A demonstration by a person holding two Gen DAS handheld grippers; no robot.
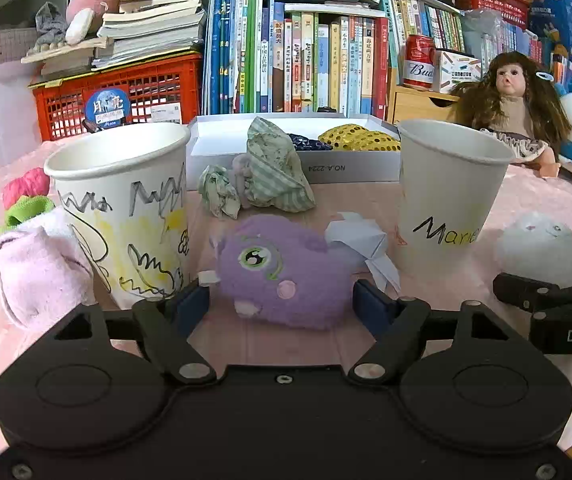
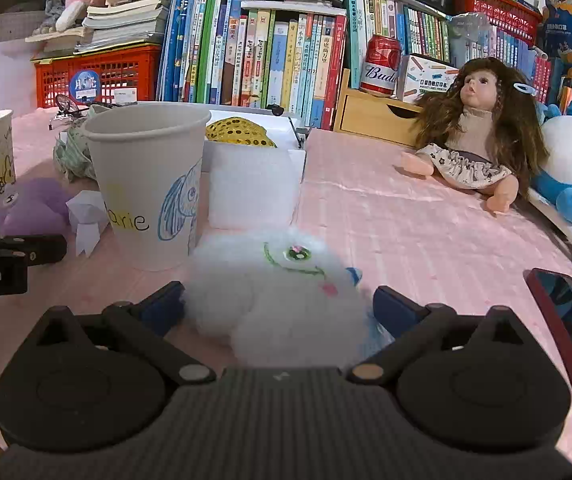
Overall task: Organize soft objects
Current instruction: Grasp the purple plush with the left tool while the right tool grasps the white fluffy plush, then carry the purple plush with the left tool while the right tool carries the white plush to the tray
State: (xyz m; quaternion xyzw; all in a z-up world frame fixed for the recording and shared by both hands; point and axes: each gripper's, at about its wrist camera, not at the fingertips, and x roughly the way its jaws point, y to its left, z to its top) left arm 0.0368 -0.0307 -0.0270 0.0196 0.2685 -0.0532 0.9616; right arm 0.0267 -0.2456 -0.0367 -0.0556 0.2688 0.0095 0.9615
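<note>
- Left gripper [image 1: 282, 298]: fingers [image 1: 192, 304] spread either side of the purple plush [image 1: 282, 272], not pressing it.
- Right gripper [image 2: 280, 306]: fingers [image 2: 164, 308] parted around the white plush [image 2: 282, 292], no squeeze visible.
- Both plushes lie on the pink surface [image 2: 405, 220].
- Beyond the fingers stand two paper cups [image 1: 445, 196].
- Further off, a white box [image 1: 214, 140].
- Bookshelf [image 1: 293, 52] behind.

My left gripper [image 1: 284, 300] brackets the fuzzy purple plush toy [image 1: 282, 270], blue pads at both flanks. Scribbled paper cup [image 1: 126, 208] at ten o'clock; "Marie" paper cup [image 1: 445, 196] at two o'clock.
</note>
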